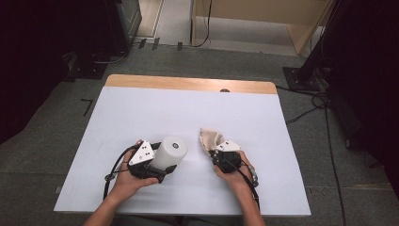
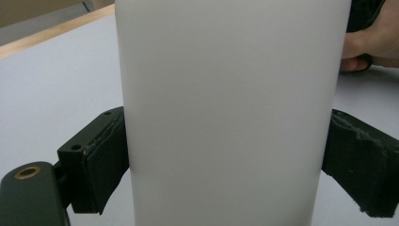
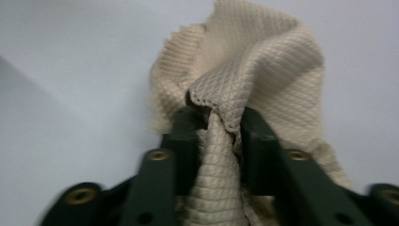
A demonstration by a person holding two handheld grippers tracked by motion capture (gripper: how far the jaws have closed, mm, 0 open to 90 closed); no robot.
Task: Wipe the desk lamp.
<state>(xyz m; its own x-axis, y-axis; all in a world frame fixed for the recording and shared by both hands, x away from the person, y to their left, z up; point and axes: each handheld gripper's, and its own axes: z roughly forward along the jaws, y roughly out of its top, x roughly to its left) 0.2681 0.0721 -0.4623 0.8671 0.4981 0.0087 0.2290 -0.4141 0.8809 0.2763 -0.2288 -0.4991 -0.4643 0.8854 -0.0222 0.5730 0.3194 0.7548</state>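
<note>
Beige cloth [image 3: 244, 80] pinched in right tool [image 3: 214, 127], white unlabelled cylinder [image 2: 230, 113] clamped in left tool [image 1: 157, 170]

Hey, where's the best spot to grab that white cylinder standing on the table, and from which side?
Grip the white cylinder across its smooth round wall, around mid-height, coming in level from the side. It stands upright and its top is wide and flat, so opposite sides probably give the surest hold. The left hand-held gripper already clasps it that way, one pad on each side.
</note>
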